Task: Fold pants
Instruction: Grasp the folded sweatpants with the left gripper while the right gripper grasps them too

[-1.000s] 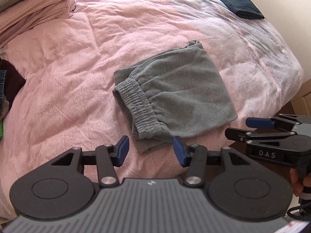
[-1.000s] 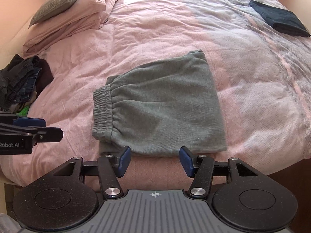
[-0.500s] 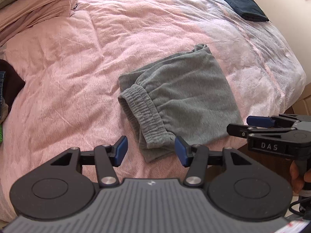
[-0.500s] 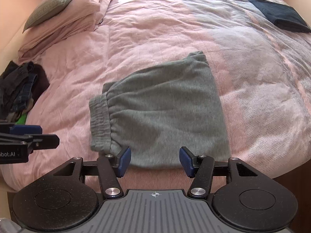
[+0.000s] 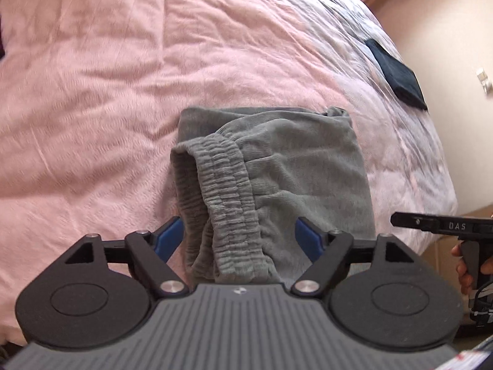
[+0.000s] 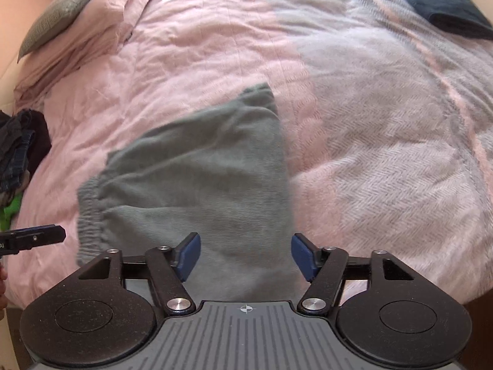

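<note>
Grey pants [image 5: 277, 169] lie folded on the pink bedspread, waistband toward the near left. My left gripper [image 5: 238, 240] hovers over the elastic waistband [image 5: 228, 197], its jaws opening wide, the band between the blue pads [image 5: 168, 237] but not pressed. In the right wrist view the same pants [image 6: 203, 178] fill the middle. My right gripper [image 6: 245, 256] stands over their near right edge, jaws opening, cloth below the pads and not pinched. Each gripper shows at the edge of the other's view: the right one [image 5: 437, 225], the left one [image 6: 34, 237].
A folded dark garment [image 6: 437, 6] lies at the bed's far right corner. Pillows [image 6: 67, 9] sit at the far left. A heap of dark clothes [image 6: 18, 151] rests at the bed's left edge. The bed's near edge runs just below both grippers.
Both grippers have dropped closer to the pants and spread their jaws wider. The left one rolled and now straddles the waistband; the right one shifted toward the near right edge.
</note>
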Action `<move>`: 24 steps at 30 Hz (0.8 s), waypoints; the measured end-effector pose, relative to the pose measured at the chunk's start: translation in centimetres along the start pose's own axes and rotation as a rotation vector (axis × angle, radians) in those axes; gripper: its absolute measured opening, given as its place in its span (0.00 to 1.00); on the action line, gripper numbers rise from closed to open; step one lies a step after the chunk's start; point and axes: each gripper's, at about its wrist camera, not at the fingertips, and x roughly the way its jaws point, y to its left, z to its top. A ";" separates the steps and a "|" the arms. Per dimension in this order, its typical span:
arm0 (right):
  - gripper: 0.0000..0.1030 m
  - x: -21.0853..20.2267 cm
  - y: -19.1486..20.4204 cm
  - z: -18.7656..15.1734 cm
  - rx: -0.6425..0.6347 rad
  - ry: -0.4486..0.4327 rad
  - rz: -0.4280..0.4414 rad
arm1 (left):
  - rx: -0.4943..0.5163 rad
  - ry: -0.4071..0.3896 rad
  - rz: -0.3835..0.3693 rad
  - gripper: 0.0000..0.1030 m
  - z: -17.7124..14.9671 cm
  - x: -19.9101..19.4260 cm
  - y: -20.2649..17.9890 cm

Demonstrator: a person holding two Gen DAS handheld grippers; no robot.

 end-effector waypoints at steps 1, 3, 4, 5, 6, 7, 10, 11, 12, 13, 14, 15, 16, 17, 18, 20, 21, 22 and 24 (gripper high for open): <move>0.63 0.7 -1.1 0.4 -0.011 0.013 0.018 | -0.030 -0.003 -0.028 0.75 -0.3 1.0 0.5; 0.64 2.1 -3.0 1.0 -0.028 0.029 0.063 | -0.075 -0.013 -0.053 0.75 -0.7 2.8 1.4; 0.64 2.8 -3.8 1.2 -0.026 0.035 0.084 | -0.094 -0.014 -0.049 0.75 -0.8 3.5 1.8; 0.64 3.5 -4.5 1.5 -0.017 0.042 0.105 | -0.120 -0.014 -0.053 0.77 -0.9 4.1 2.4; 0.64 4.2 -5.1 1.7 -0.005 0.050 0.129 | -0.141 -0.017 -0.053 0.78 -1.0 4.6 2.9; 0.64 4.8 -5.6 2.0 0.008 0.054 0.154 | -0.156 -0.015 -0.056 0.78 -1.1 5.0 3.3; 0.64 6.8 -6.7 2.6 0.054 0.060 0.224 | -0.188 0.003 -0.101 0.82 -1.0 6.5 4.8; 0.64 7.5 -7.0 2.8 0.069 0.060 0.254 | -0.197 0.000 -0.129 0.82 -1.0 7.0 5.1; 0.64 8.2 -7.3 3.0 0.085 0.058 0.285 | -0.206 -0.006 -0.160 0.82 -1.0 7.3 5.5; 0.64 9.0 -7.7 3.2 0.102 0.055 0.316 | -0.215 -0.012 -0.189 0.83 -1.0 7.7 5.8; 0.64 9.6 -8.1 3.3 0.118 0.052 0.345 | -0.226 -0.016 -0.215 0.84 -1.0 8.1 6.1; 0.64 10.2 -8.6 3.4 0.134 0.046 0.381 | -0.241 -0.019 -0.239 0.84 -1.0 8.4 6.5; 0.64 10.8 -9.0 3.4 0.149 0.038 0.418 | -0.257 -0.025 -0.260 0.84 -1.0 8.6 6.8; 0.64 11.3 -9.4 3.4 0.161 0.032 0.458 | -0.277 -0.033 -0.279 0.84 -1.0 8.8 6.9; 0.64 11.8 -9.8 3.4 0.177 0.028 0.496 | -0.285 -0.037 -0.287 0.84 -1.0 9.0 7.1; 0.49 12.5 -10.1 3.5 0.202 0.037 0.546 | -0.287 -0.038 -0.280 0.77 -0.9 9.2 6.9; 0.47 12.7 -9.8 3.6 0.209 0.046 0.540 | -0.285 -0.040 -0.274 0.73 -0.8 9.2 6.7; 0.43 12.6 -9.5 3.8 0.204 0.047 0.519 | -0.281 -0.040 -0.265 0.65 -0.7 9.1 6.6; 0.33 11.8 -8.9 4.0 0.186 0.047 0.491 | -0.255 -0.036 -0.235 0.56 -0.4 8.5 6.0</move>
